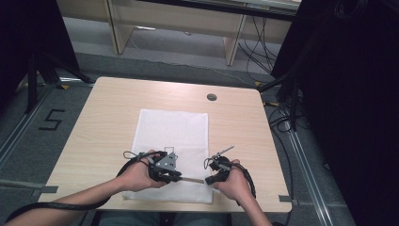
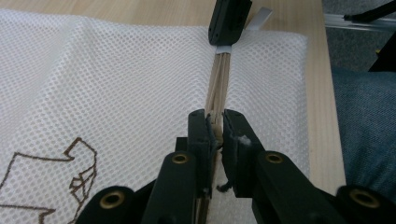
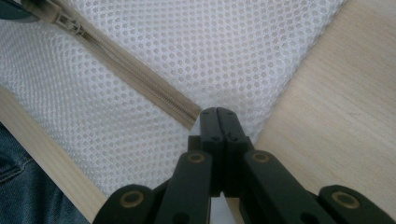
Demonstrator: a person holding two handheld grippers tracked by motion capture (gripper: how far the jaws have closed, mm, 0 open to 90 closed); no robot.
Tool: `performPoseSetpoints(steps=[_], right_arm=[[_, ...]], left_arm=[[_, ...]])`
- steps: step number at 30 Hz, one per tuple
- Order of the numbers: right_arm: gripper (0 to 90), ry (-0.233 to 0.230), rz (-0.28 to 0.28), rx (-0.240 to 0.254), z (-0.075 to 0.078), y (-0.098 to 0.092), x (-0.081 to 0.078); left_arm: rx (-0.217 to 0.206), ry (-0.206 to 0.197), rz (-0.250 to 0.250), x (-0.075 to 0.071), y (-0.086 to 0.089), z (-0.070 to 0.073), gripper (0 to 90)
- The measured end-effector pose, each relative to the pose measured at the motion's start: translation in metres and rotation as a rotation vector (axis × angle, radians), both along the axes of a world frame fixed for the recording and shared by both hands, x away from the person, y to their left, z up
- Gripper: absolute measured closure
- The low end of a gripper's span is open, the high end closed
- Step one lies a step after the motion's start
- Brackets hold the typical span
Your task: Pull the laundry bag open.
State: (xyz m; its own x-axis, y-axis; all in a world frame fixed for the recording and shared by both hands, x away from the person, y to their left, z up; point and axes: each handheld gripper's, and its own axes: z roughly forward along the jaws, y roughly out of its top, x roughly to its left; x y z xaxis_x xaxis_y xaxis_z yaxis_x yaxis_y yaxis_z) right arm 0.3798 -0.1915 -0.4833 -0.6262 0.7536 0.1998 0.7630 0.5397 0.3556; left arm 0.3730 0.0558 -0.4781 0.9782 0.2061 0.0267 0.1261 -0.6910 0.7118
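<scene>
A white mesh bag (image 1: 171, 136) lies flat on the wooden table (image 1: 103, 122). A beige zipper (image 2: 219, 81) runs along its near edge. My left gripper (image 2: 215, 122) is shut on the zipper's pull, near the middle of that edge (image 1: 179, 178). In the right gripper view the zipper slider (image 3: 67, 25) sits at the far upper left. My right gripper (image 3: 218, 114) is shut on the bag's fabric at the zipper's end (image 3: 187, 116), by the bag's right corner (image 1: 207, 180). Between the two grippers the zipper teeth lie closed.
A round cable hole (image 1: 211, 97) sits in the table's far side. A brown printed outline (image 2: 60, 182) marks the bag near my left gripper. The person's jeans (image 2: 364, 130) lie just past the table's near edge. Cables trail on the floor at right (image 1: 282, 117).
</scene>
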Motion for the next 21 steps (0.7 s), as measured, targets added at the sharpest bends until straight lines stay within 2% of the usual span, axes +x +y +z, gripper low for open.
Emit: performPoseSetpoints(steps=[5, 7, 10, 11, 16, 19, 21], right_arm=[[90.0, -0.001, -0.002, -0.004, 0.0002, 0.0003, -0.0001], [90.0, -0.001, -0.004, -0.004, 0.0002, 0.0004, -0.0002], [90.0, -0.001, -0.001, -0.001, 0.0000, 0.0001, 0.0001], [90.0, 0.001, -0.002, -0.001, 0.0001, 0.0001, 0.0000], [90.0, 0.001, -0.001, 0.001, -0.0001, -0.0001, 0.0002], [90.0, 0.000, -0.001, 0.002, -0.0002, -0.0003, 0.0001], [90.0, 0.000, -0.001, 0.002, -0.0002, -0.0004, 0.0001]], left_arm=[[-0.017, 0.016, 0.005, -0.0002, 0.0038, -0.0005, 81.7], [-0.005, 0.006, 0.004, 0.0002, 0.0054, -0.0004, 81.7], [-0.010, -0.002, -0.001, 0.0011, 0.0066, -0.0007, 81.7], [-0.017, 0.012, 0.012, 0.0000, 0.0067, -0.0013, 81.7], [-0.006, 0.003, 0.003, 0.0003, 0.0076, -0.0008, 81.8], [-0.038, 0.029, 0.023, -0.0002, 0.0094, -0.0016, 81.7], [-0.033, 0.023, 0.019, -0.0006, 0.0094, -0.0019, 81.7]])
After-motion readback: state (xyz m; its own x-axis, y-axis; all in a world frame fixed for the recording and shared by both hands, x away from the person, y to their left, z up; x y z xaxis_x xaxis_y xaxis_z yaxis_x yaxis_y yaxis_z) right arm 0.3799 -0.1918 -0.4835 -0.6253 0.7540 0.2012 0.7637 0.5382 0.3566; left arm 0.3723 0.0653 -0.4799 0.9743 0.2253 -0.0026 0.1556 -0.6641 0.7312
